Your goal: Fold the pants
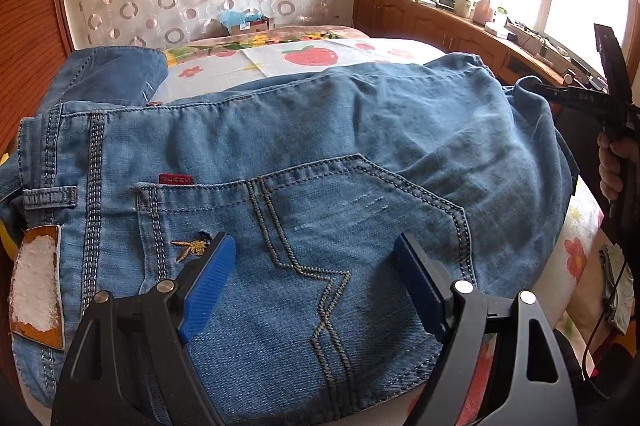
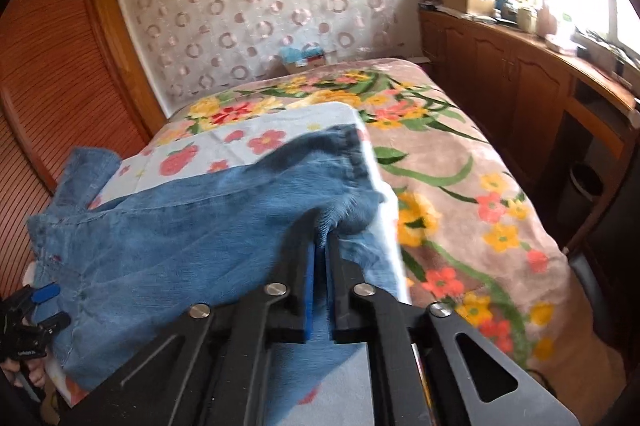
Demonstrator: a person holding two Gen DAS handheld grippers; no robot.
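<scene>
Blue denim pants (image 1: 320,154) lie on the bed, back pocket and waistband toward me in the left wrist view. My left gripper (image 1: 312,246) is open, its blue pads on either side of the back pocket's stitching, just above the cloth. My right gripper (image 2: 322,246) is shut on a fold of the pants (image 2: 224,210) and holds that part lifted over the bed. The right gripper also shows at the right edge of the left wrist view (image 1: 568,94). The left gripper (image 2: 36,302) shows at the far left of the right wrist view.
The bed has a white flowered sheet (image 2: 248,134) over a pink flowered blanket (image 2: 460,194). A wooden cabinet (image 2: 520,74) with clutter runs along the right under a window. A wooden wardrobe (image 2: 52,86) stands left. A box (image 1: 248,24) sits by the curtain.
</scene>
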